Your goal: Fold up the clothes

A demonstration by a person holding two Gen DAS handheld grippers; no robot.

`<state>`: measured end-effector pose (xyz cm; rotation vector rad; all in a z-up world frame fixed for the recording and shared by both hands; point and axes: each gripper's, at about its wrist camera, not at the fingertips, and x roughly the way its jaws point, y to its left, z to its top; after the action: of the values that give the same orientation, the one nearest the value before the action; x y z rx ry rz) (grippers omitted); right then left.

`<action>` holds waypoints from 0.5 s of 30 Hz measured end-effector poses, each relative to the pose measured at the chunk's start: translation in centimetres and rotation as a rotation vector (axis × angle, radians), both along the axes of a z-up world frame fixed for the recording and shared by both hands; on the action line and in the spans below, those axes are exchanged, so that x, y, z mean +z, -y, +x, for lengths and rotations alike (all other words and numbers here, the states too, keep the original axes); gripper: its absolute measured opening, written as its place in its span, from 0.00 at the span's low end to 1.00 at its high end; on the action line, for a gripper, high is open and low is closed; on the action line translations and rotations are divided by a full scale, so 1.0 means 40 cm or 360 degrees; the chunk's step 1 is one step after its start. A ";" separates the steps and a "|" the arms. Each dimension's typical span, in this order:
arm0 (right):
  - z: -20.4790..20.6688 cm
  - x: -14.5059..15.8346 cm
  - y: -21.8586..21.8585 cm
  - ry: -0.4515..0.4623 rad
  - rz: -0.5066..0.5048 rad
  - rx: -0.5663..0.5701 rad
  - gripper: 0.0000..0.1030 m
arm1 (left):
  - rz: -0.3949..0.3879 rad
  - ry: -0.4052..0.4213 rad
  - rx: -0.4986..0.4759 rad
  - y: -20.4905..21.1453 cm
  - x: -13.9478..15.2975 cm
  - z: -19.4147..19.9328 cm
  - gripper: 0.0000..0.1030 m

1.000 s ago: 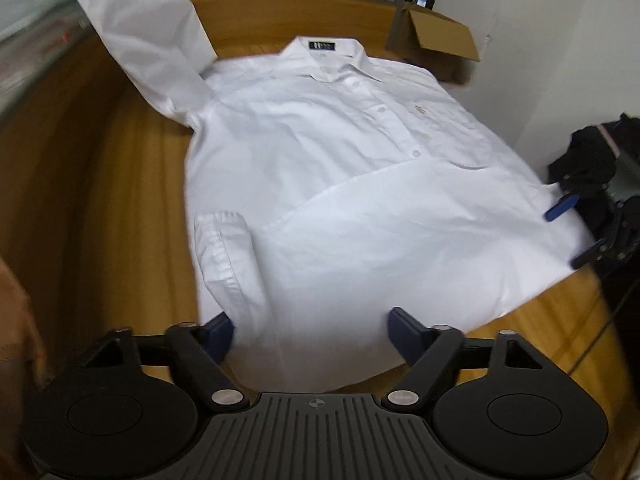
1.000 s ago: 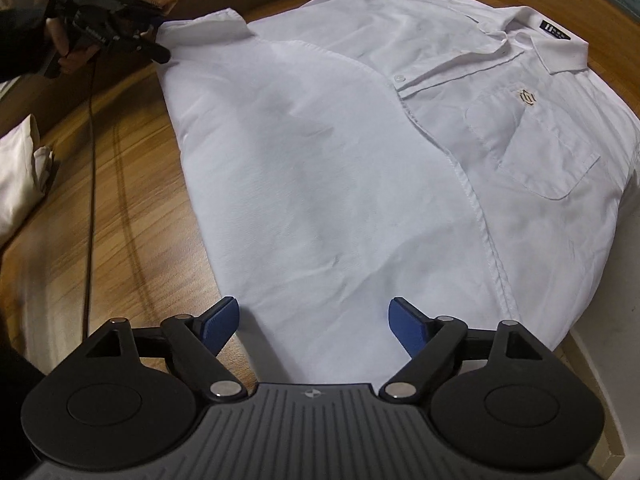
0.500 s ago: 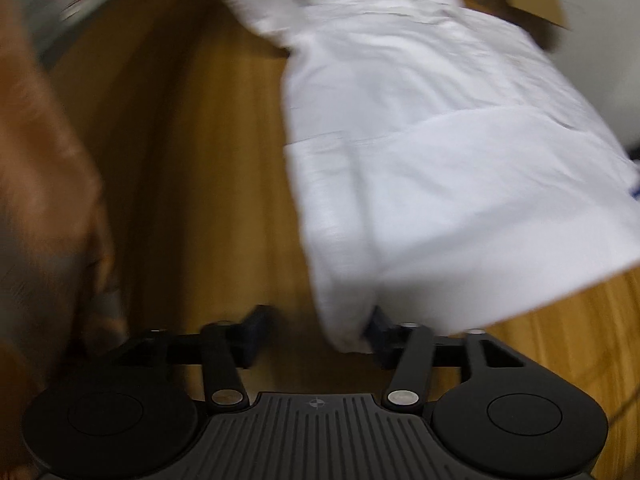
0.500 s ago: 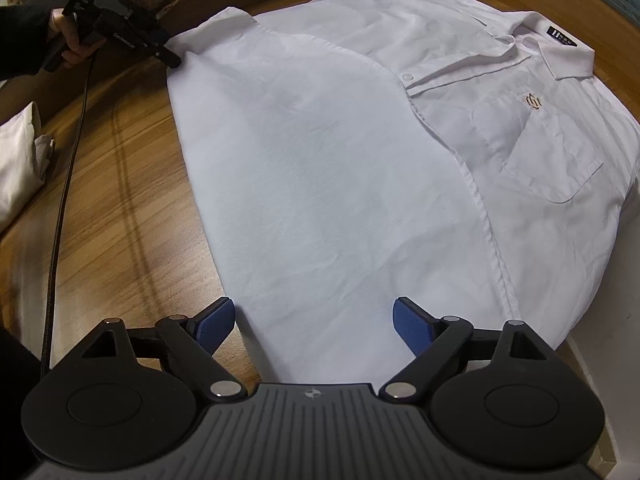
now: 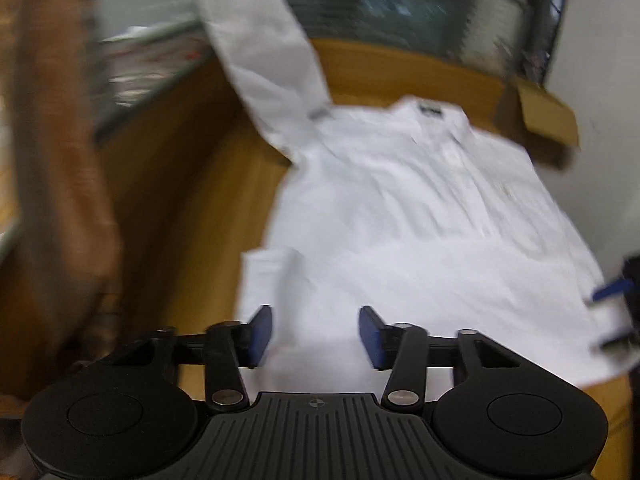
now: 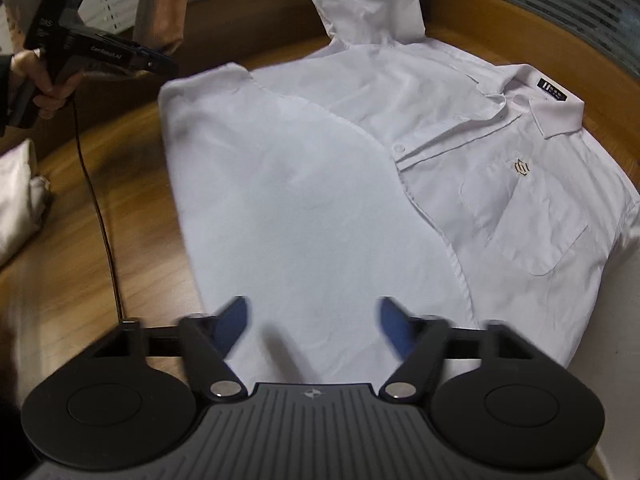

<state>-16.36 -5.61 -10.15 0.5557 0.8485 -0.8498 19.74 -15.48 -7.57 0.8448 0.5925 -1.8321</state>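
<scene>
A white button-up shirt [image 6: 304,216] lies front up on the wooden table [image 6: 132,184], collar [image 6: 554,98] at the far right and chest pocket [image 6: 528,216] on the right. One side is folded over the body, and a sleeve [image 5: 264,56] trails off past the far edge. My right gripper [image 6: 314,322] stands open just over the near hem, nothing between its fingers. My left gripper [image 5: 315,336] is open, though narrower, above the hem next to the folded cuff corner [image 5: 268,268]. From the right wrist it appears as a black tool [image 6: 100,52] in a hand by the shirt's far-left corner.
A cardboard box [image 5: 540,116] sits at the table's far right corner. A pale folded cloth [image 6: 20,200] lies at the left edge, and a black cable [image 6: 98,208] runs across the wood beside the shirt. Brown fabric [image 5: 60,184] hangs at the left. Windows line the back.
The left gripper swung left off the hem, narrowed its fingers, and now points back over the shirt; its view is blurred. The right gripper edged forward along the near hem, still open.
</scene>
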 end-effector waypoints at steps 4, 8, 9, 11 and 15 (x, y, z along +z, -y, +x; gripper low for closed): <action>0.000 -0.037 0.010 -0.0069 0.0040 0.0016 0.40 | 0.0105 0.0116 0.0050 0.035 -0.067 -0.036 0.32; -0.004 -0.046 0.005 -0.0089 0.0040 0.0046 0.41 | 0.0156 0.0144 0.0189 0.055 -0.092 -0.015 0.31; -0.004 -0.044 0.005 -0.0085 0.0047 0.0055 0.42 | 0.0168 0.0151 0.0224 0.060 -0.098 -0.009 0.31; -0.003 -0.038 0.006 -0.0079 0.0062 0.0071 0.46 | 0.0196 0.0135 0.0260 0.070 -0.111 0.007 0.29; -0.002 -0.028 0.007 -0.0065 0.0092 0.0103 0.54 | 0.0201 0.0064 0.0344 0.086 -0.109 0.023 0.28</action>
<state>-16.44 -5.88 -11.27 0.5600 0.9262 -0.7816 20.67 -18.94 -11.91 0.8635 0.7505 -1.5917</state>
